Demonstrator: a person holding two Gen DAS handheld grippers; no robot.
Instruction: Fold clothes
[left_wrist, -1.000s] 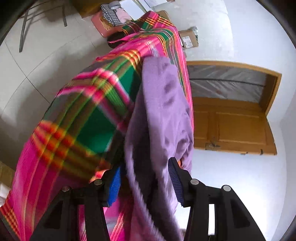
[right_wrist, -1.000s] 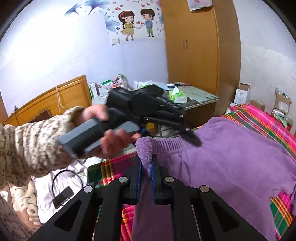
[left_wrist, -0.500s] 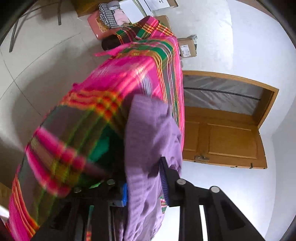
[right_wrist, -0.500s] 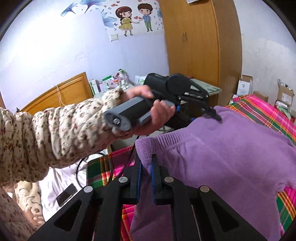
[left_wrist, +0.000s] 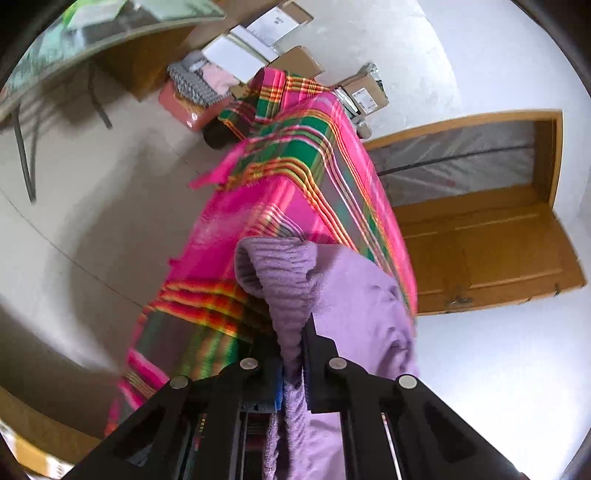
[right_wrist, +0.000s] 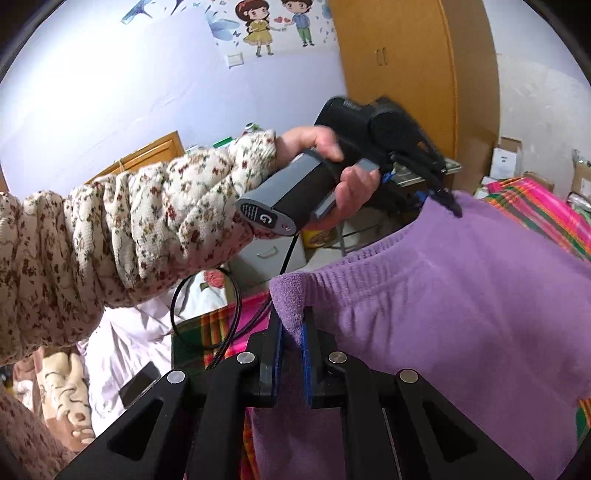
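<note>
The plaid bedspread (left_wrist: 314, 177) is your folding surface, and the purple fleece garment (right_wrist: 461, 295) lies across it with its ribbed edge lifted between your two claws. Use the whole width of the bed. Draw the ribbed band taut between both grips before you carry it over, so the fold line comes out straight and no slack bunches in the middle. Keep both hands level with each other, and lay the lifted edge down in one sweep without dragging the spread.

Your left claw (left_wrist: 291, 373) is pinching the ribbed band (left_wrist: 280, 273), pads pressed on the fabric. Your right claw (right_wrist: 291, 354) is pressed together on the other corner of that same band. Your left hand (right_wrist: 332, 177) in the floral sleeve (right_wrist: 129, 236) shows in the right view, holding its tool at the far corner of the garment.

A second ago the left claw stood wide with the purple cloth hanging loose between its fingers; its jaws have just been closing, and the cloth is now caught between them. The right claw's grip on its corner is unchanged.
</note>
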